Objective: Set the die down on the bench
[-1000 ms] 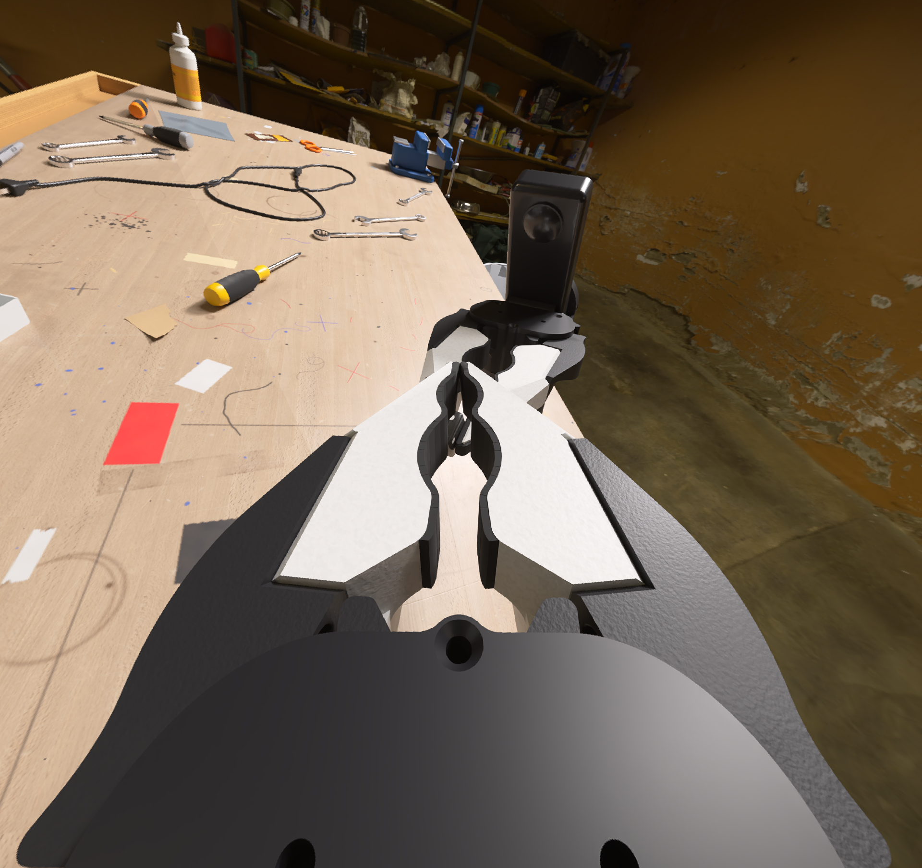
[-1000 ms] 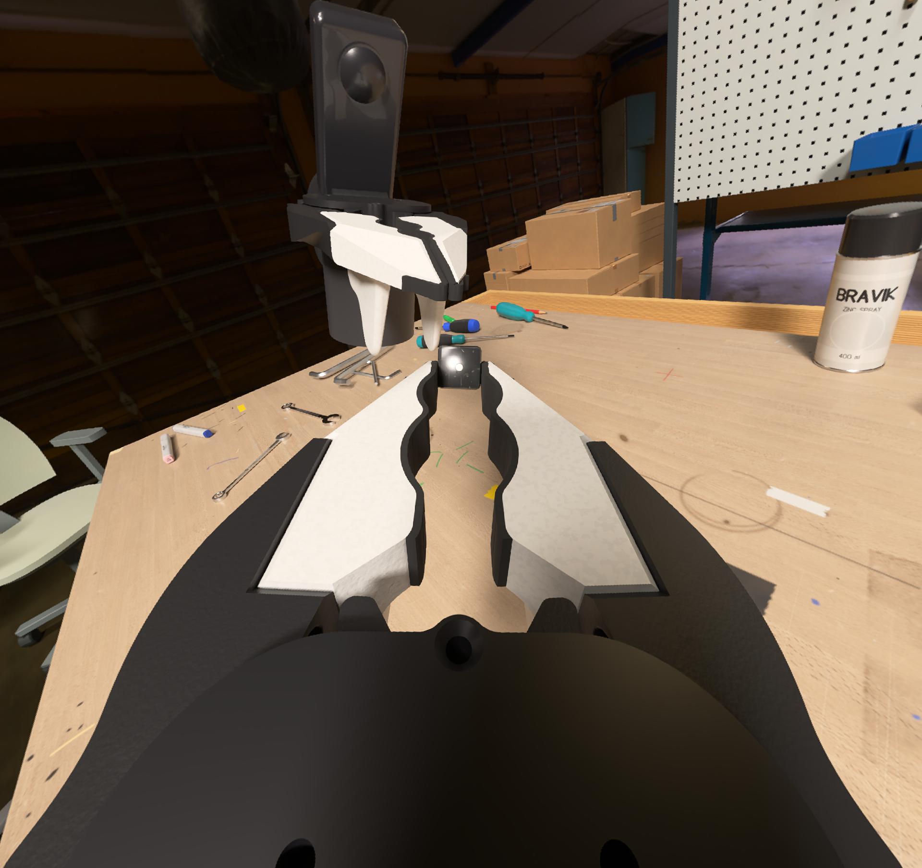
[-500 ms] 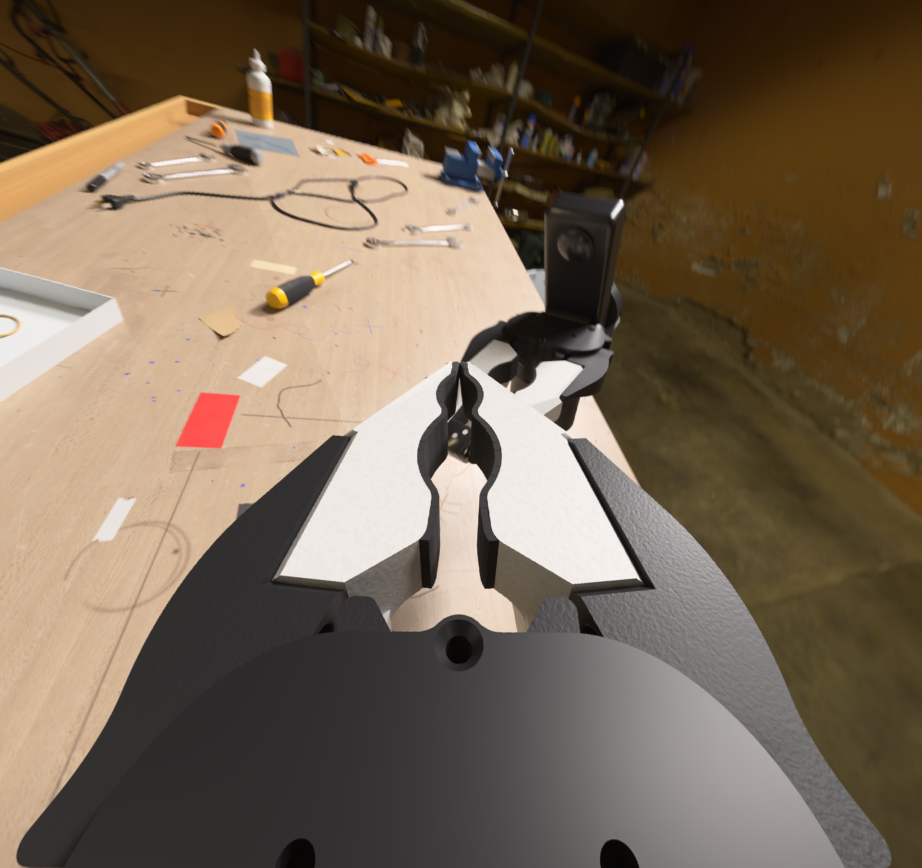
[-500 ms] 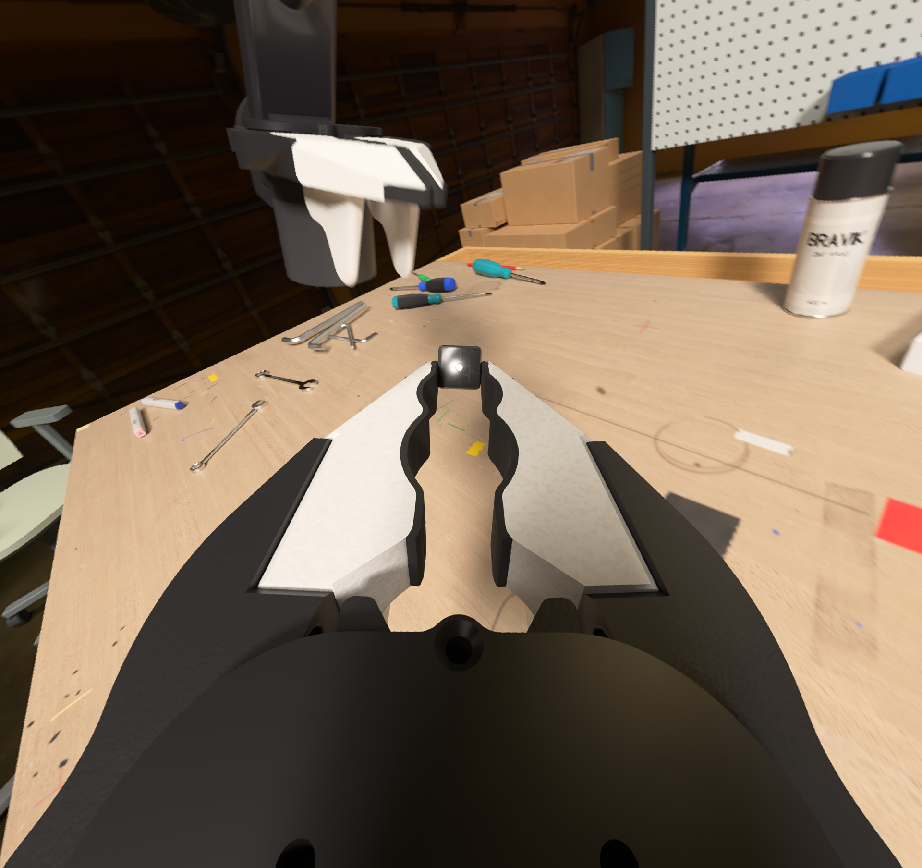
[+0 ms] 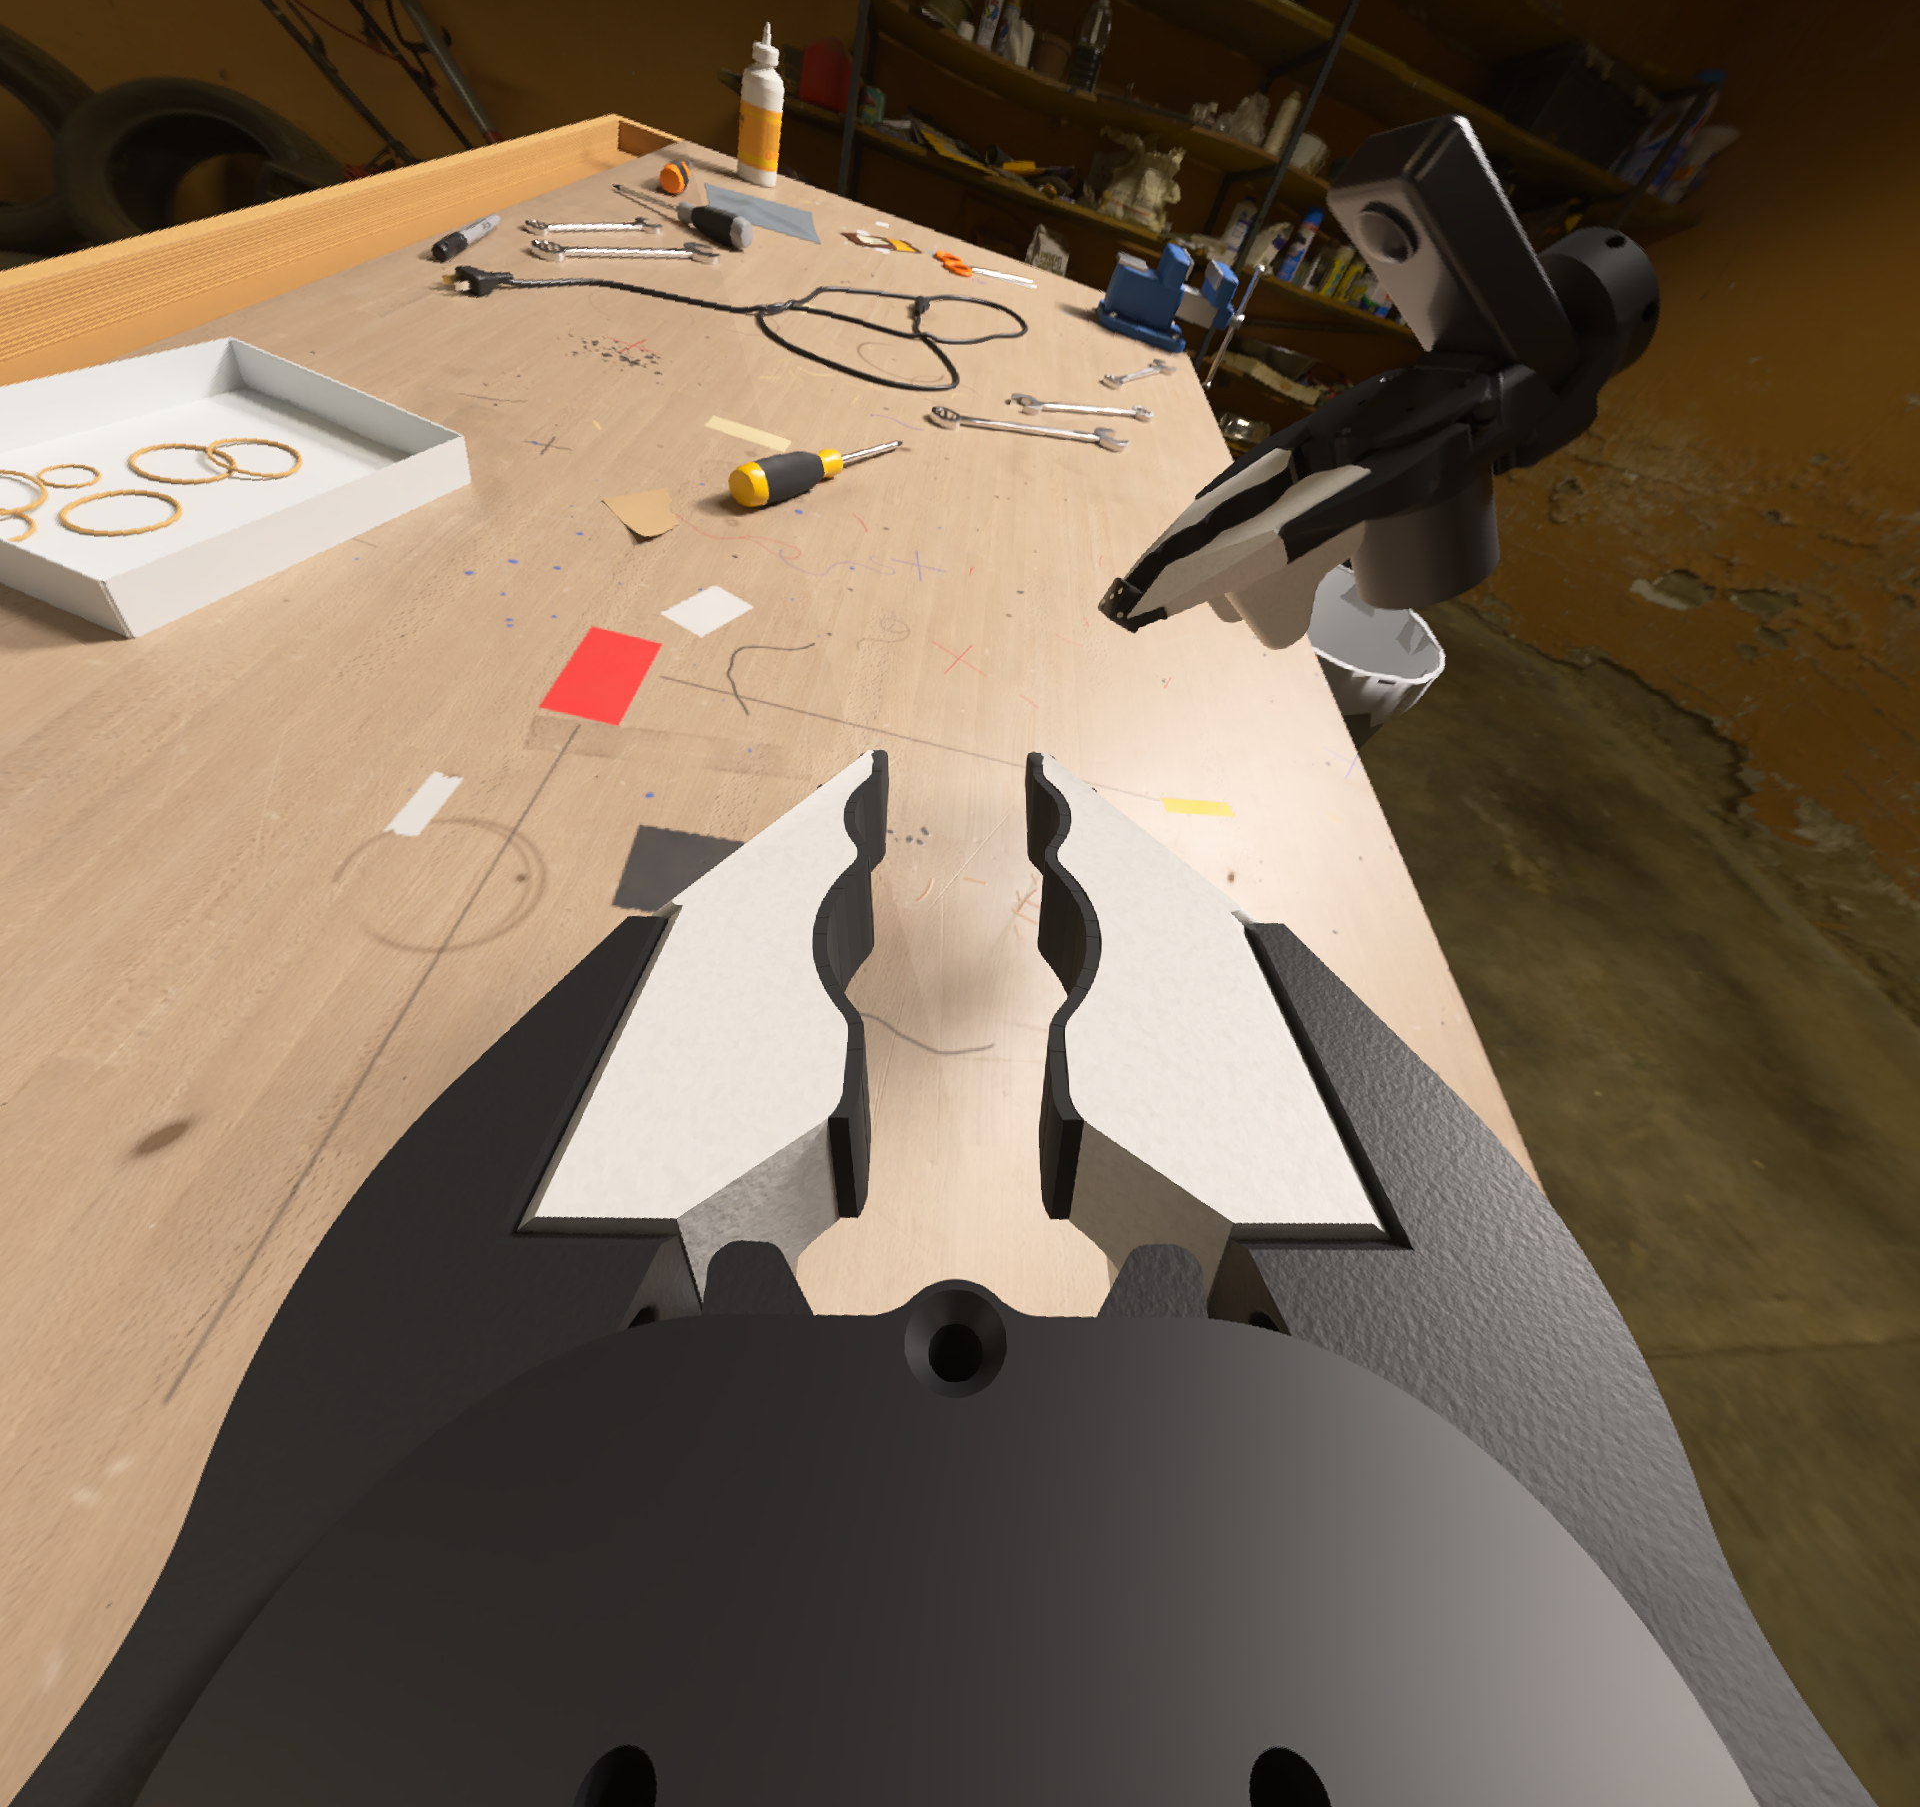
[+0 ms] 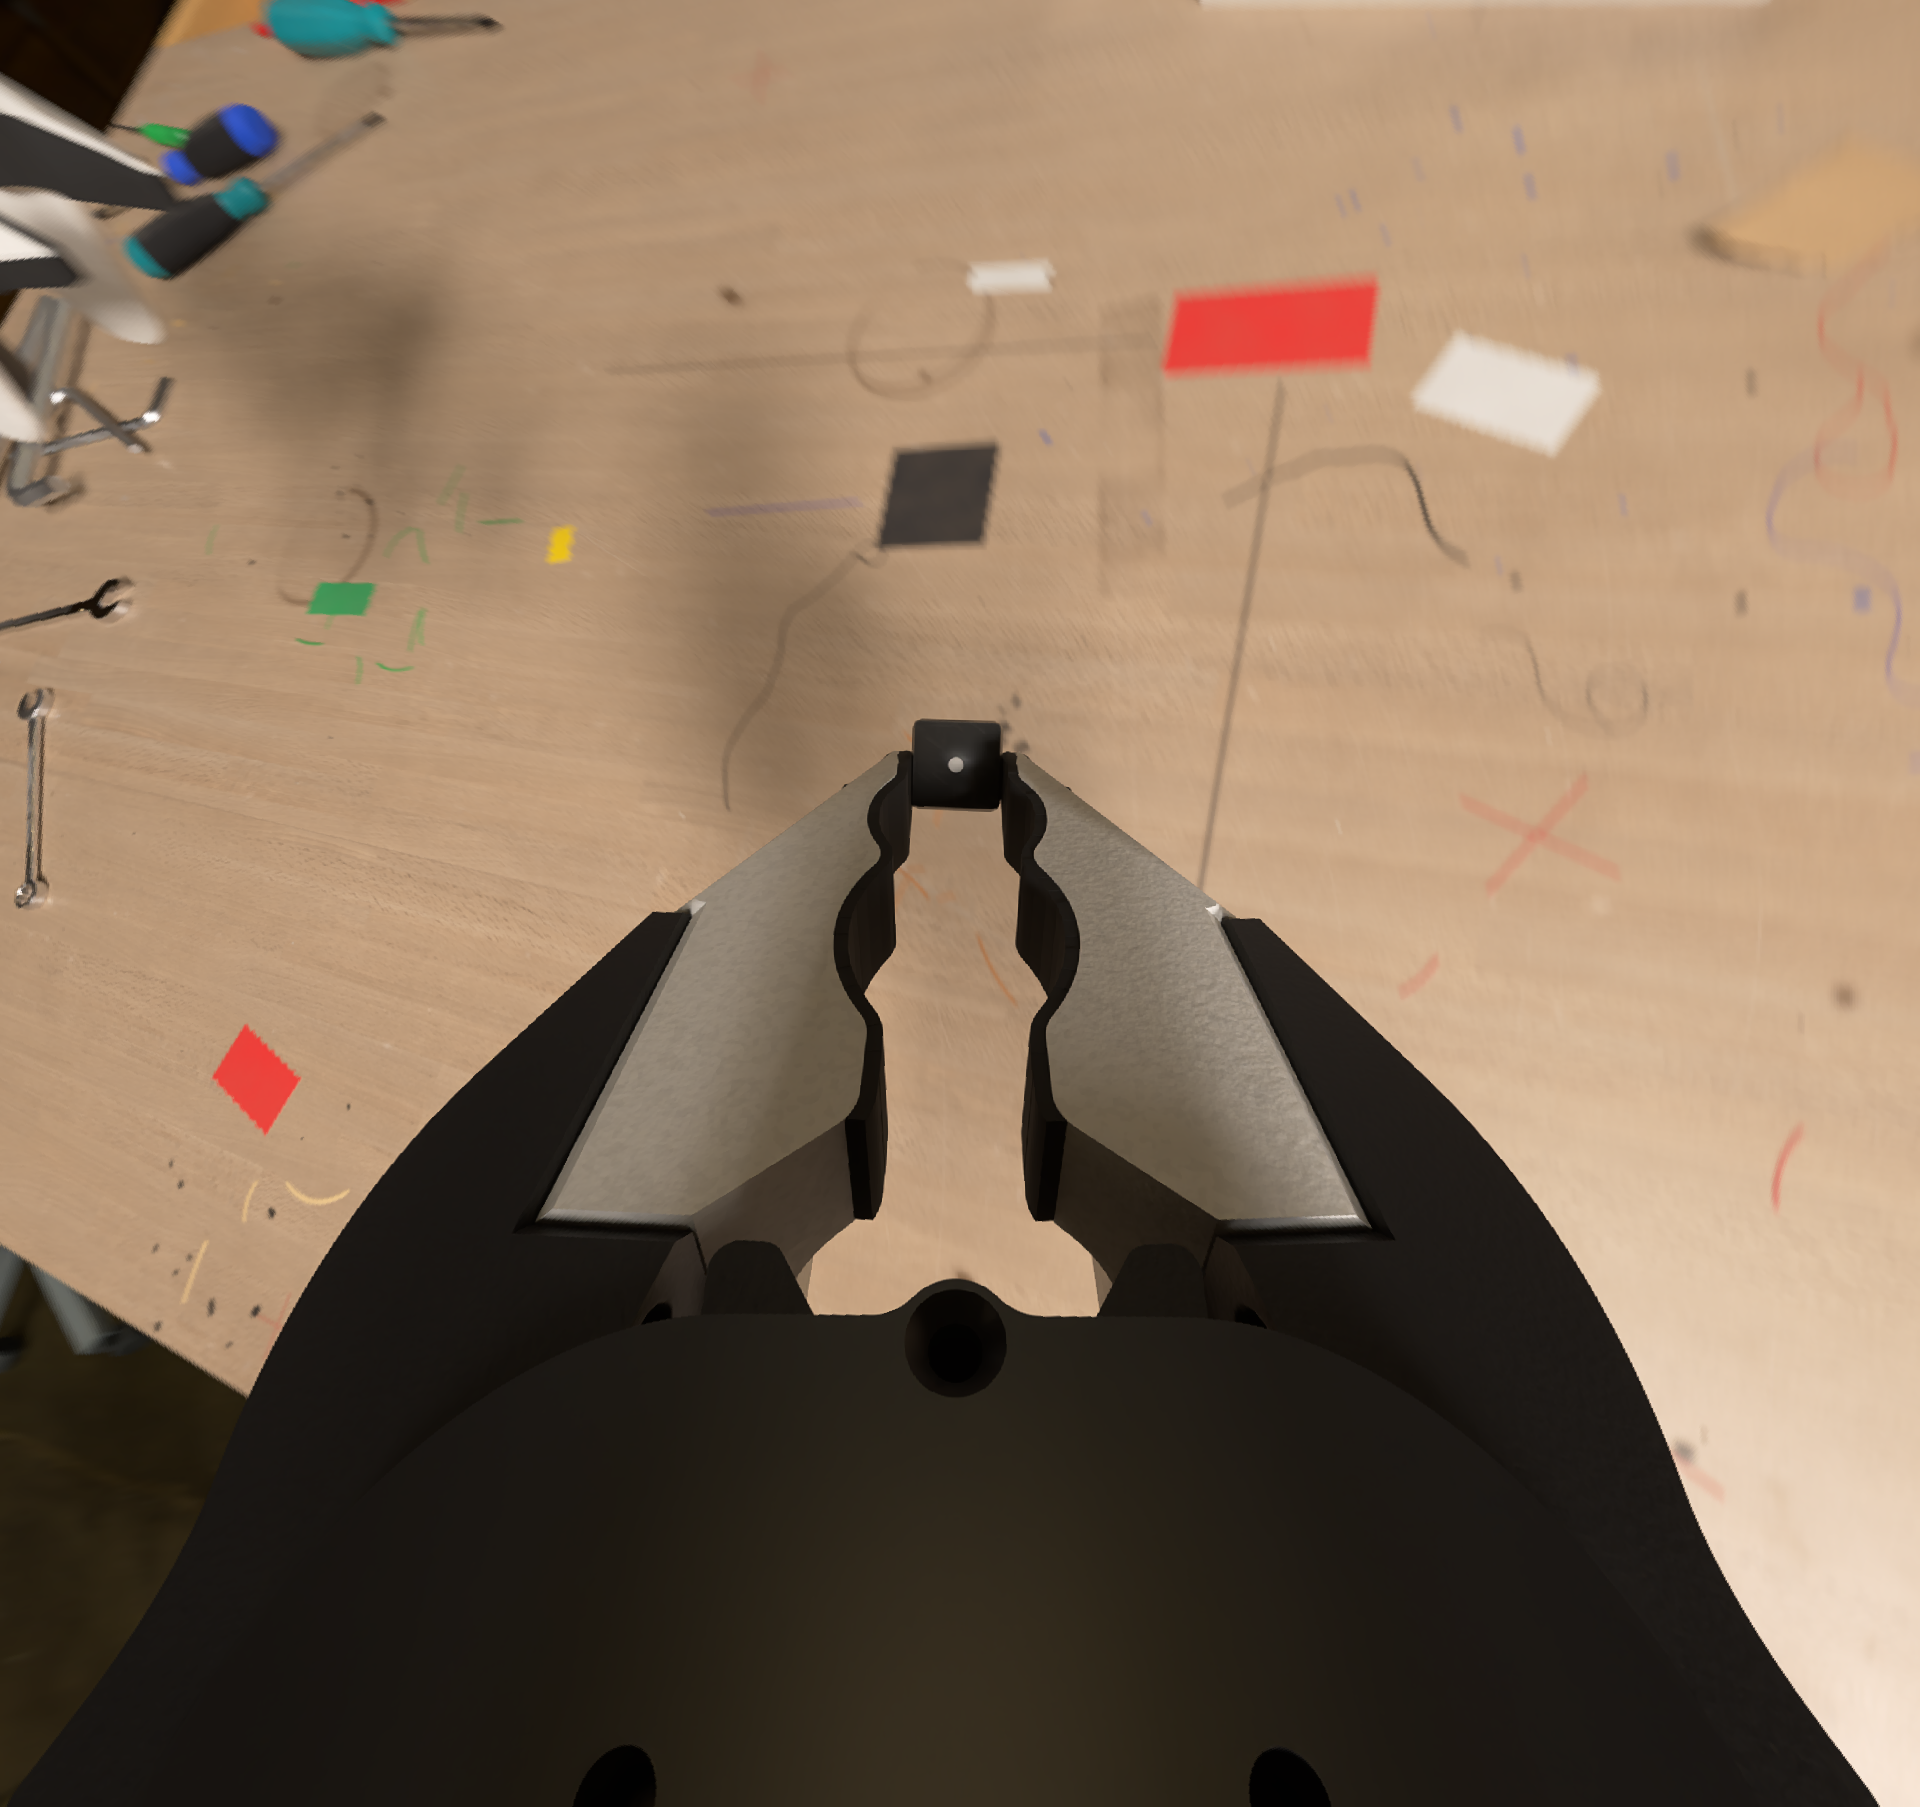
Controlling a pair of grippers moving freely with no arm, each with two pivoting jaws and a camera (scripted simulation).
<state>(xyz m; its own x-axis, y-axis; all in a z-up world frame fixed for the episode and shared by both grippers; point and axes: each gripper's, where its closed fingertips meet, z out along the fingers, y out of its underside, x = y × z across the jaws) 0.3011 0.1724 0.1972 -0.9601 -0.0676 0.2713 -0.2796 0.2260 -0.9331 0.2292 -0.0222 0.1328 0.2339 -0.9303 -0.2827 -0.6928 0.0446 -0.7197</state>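
The die is a small black cube with one pale pip facing the camera. My right gripper is shut on it at the fingertips and points down at the wooden bench, holding the die above it. In the left wrist view the right gripper hangs tilted over the bench's right edge, with the die as a dark bit at its tip. My left gripper is open and empty, low over the bench. Its white fingers show at the far left of the right wrist view.
A white tray with rubber rings stands at the left. A yellow-black screwdriver, a black cable and wrenches lie farther off. A black patch and a red patch mark the bench ahead of the die. Screwdrivers lie at the left.
My left gripper has opened and drawn back away from the right one. My right gripper has tipped down to face the bench, still holding the die.
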